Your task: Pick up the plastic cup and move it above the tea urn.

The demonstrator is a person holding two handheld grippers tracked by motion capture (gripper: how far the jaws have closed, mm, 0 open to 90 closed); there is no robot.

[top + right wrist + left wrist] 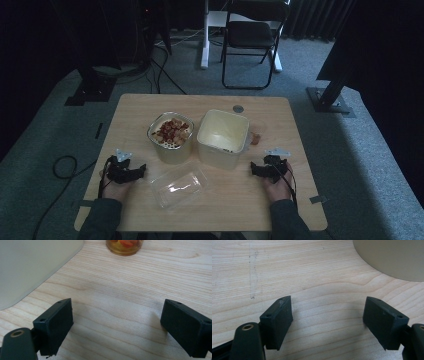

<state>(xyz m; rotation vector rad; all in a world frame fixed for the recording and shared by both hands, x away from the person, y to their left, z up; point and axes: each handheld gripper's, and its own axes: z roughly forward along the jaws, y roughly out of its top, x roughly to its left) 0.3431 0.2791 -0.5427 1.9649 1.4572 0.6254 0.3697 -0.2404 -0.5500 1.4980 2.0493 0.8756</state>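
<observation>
Both black two-jaw grippers, left gripper (125, 171) and right gripper (270, 168), rest released on the pale wooden table (295, 145), flanking the food-filled cream tub (170, 137) and empty cream square tub (222, 138); judged pre-reach, next needing an approach to a tub.

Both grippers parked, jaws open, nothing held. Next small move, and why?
Probably ease the left gripper forward toward the food-filled container. Both it and the right gripper rest on the table with jaws open on bare wood, and that container, beside the nearly empty cream bin, is the nearest thing ahead of it.
</observation>
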